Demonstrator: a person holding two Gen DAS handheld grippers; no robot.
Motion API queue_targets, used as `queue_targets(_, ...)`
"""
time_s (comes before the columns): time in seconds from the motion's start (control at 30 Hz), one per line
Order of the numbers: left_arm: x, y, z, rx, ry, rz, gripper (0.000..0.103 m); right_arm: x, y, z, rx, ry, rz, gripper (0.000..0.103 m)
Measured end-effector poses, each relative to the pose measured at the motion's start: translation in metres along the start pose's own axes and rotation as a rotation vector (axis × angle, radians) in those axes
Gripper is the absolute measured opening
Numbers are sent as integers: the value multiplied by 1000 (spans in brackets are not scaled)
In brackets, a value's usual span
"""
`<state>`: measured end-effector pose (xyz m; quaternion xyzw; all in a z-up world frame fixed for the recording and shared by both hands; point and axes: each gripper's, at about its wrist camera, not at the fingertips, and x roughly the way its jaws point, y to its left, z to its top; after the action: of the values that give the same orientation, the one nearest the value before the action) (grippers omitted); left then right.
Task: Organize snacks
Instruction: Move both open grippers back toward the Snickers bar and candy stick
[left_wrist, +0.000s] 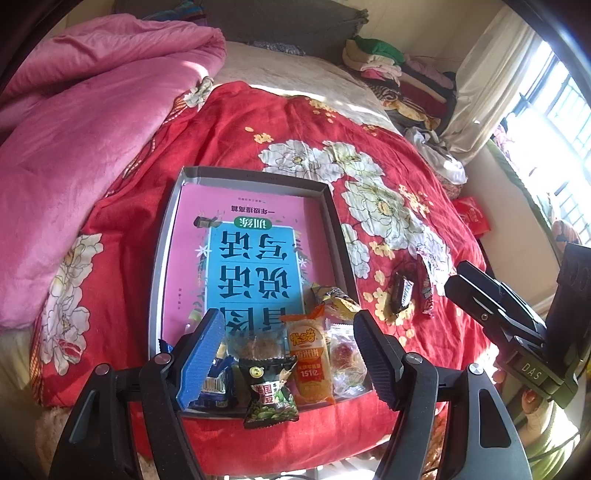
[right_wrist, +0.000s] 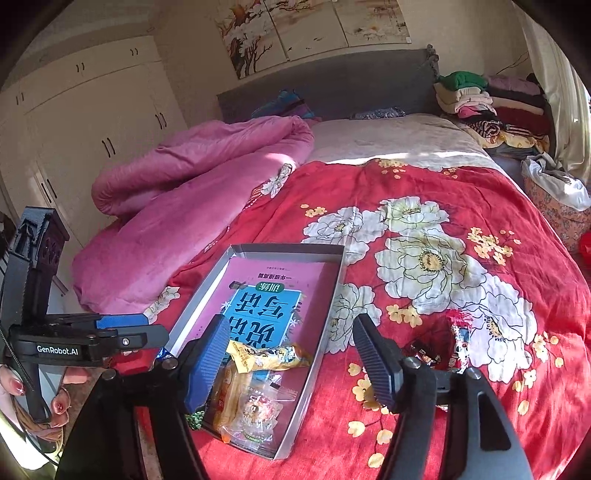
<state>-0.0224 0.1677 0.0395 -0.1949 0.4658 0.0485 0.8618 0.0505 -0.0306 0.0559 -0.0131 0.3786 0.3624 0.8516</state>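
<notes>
The left claw (left_wrist: 288, 354) is spread wide and holds nothing, low in the frame over the green bean pack (left_wrist: 271, 400). The right claw (right_wrist: 291, 360) is spread too. Snacks sit in the gray box (left_wrist: 168, 258). The chocolate bar (left_wrist: 402, 299) lies on the red bedspread (left_wrist: 258, 122), light and crinkly; pinch its middle.

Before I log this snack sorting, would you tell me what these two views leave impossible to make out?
- Blue packet: left wrist view, mostly behind a blue pad of the left tongs.
- Green pea packet: right wrist view, only a corner shows behind the right tongs.
- Dark bar on the quilt: right wrist view, too small to read.
- Box: near wall hidden by the snacks.
</notes>
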Motion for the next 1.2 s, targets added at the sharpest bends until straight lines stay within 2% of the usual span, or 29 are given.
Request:
queue_targets(0.73, 4, -33, 4, 51, 12, -47, 74, -23, -35, -9, 59, -16, -63, 70)
queue_targets(1.2, 21, -80, 6, 155, 56, -79, 74, -42, -77, -24, 136, -15, -140, 71)
